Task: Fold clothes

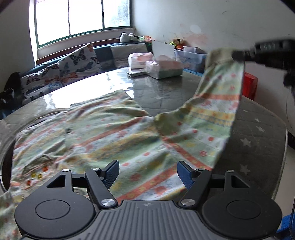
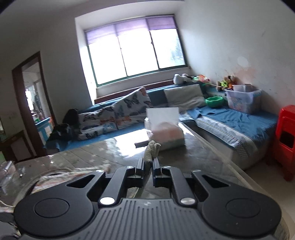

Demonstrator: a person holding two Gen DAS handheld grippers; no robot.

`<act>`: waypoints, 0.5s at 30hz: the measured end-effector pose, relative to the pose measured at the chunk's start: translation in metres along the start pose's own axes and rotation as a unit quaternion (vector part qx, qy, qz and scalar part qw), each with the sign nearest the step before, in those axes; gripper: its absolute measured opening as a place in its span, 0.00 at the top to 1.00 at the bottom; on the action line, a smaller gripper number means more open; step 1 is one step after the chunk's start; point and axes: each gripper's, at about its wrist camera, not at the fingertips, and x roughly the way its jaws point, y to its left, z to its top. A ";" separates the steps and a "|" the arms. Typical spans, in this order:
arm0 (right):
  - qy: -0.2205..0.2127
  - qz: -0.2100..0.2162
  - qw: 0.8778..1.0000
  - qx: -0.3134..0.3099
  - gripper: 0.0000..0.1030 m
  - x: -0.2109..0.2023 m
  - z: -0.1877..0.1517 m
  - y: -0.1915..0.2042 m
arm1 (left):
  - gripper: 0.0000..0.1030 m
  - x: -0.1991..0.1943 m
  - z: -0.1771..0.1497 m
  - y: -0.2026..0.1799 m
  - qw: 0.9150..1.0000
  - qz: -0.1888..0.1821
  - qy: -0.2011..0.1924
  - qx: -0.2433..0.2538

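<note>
On the left of the left wrist view we see a butterfly-print cushion leaning on the sofa under the window. Below it our patterned garment lies spread and wrinkled across the near half of the glossy round surface, its stripes running pale green, orange and yellow. Our left gripper hovers just above the garment with its fingers wide apart, holding nothing. Toward the far middle of the surface stands a tissue box, with a pink plastic bag just beside it. On the right, one sleeve of the garment rises off the surface, pulled up and taut, its cuff pinched in our right gripper, which appears blurred at the upper right edge.

In the right wrist view, our right gripper has its fingers nearly together, clamped on a bunched greenish fold of the cuff that sticks up between them. Further right we see a blue sofa cover, a clear storage box and a red stool.
</note>
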 end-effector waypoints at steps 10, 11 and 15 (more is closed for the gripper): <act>-0.020 0.073 0.995 -0.058 0.93 -0.006 0.029 0.065 | 0.30 -0.014 -0.005 0.016 1.000 0.007 -0.011 -0.022; -0.019 0.082 0.994 -0.066 0.93 -0.005 0.029 0.074 | 0.28 -0.023 -0.008 0.026 0.999 0.018 -0.017 -0.032; -0.012 0.120 0.988 -0.096 0.93 0.002 0.029 0.110 | 0.23 -0.056 -0.019 0.067 0.994 0.065 -0.041 -0.071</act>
